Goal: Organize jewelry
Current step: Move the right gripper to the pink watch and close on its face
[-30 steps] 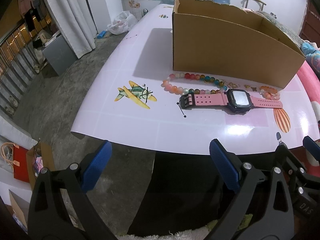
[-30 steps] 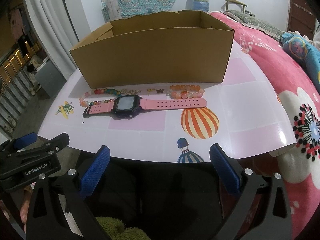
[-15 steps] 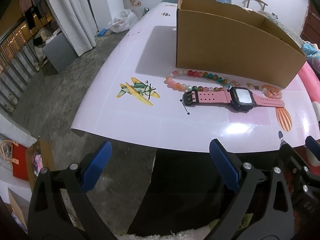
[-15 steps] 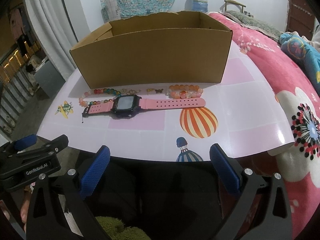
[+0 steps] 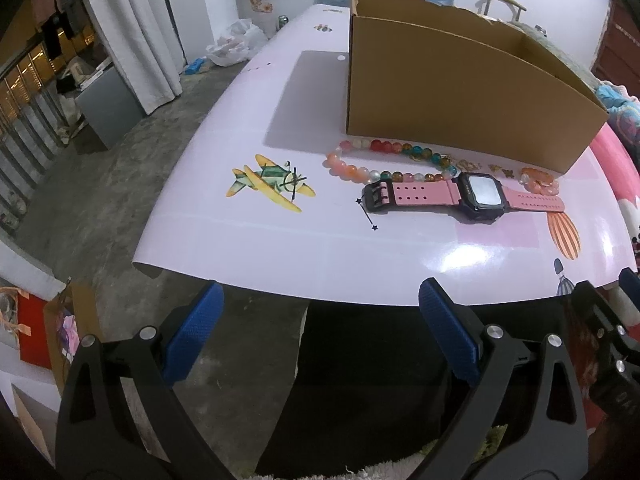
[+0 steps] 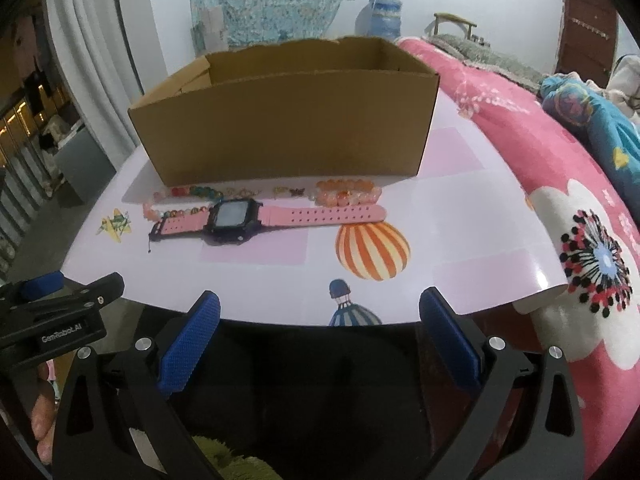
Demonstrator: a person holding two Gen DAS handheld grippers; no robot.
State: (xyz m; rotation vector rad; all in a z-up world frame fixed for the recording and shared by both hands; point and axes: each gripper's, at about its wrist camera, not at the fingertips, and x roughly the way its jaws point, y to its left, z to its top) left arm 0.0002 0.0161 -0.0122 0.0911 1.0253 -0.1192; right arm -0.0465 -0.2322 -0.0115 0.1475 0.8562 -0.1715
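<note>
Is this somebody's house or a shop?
Most likely a home, perhaps a bedroom: a pink flowered quilt lies beside the sticker-covered table, white curtains hang by the wall, and a water jug stands behind.

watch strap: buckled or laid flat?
Laid flat, unbuckled. The pink watch lies stretched out on the table, both strap ends apart, in front of the cardboard box.

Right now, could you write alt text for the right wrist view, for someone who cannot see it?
A pink watch lies flat on a pale table, with two beaded bracelets and small charms between it and an open cardboard box. The right gripper hangs open at the table's near edge, holding nothing.
</note>
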